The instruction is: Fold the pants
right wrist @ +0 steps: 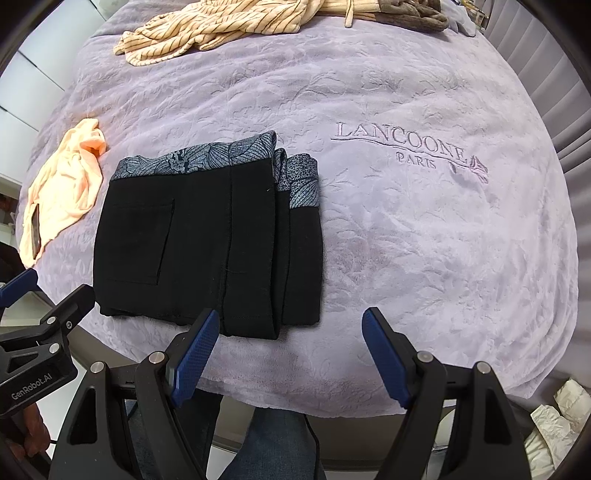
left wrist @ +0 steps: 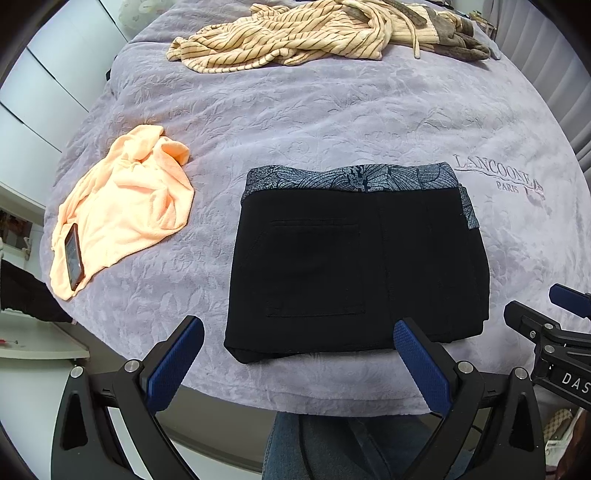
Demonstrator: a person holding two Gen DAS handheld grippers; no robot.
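Note:
Black pants (left wrist: pixel 351 266) with a blue patterned waistband lie folded in a compact rectangle on the lilac bedspread (left wrist: pixel 332 122), waistband at the far edge. They also show in the right wrist view (right wrist: pixel 207 240), with layered folds on their right side. My left gripper (left wrist: pixel 299 354) is open and empty, hovering just before the pants' near edge. My right gripper (right wrist: pixel 290 350) is open and empty, at the pants' near right corner, over the bedspread (right wrist: pixel 424 240). Each gripper shows at the edge of the other's view.
A peach towel (left wrist: pixel 125 206) with a phone (left wrist: pixel 73 256) on it lies left of the pants. Striped beige clothes (left wrist: pixel 295 33) are piled at the far side. The bed's near edge runs just under both grippers. A curtain hangs at right.

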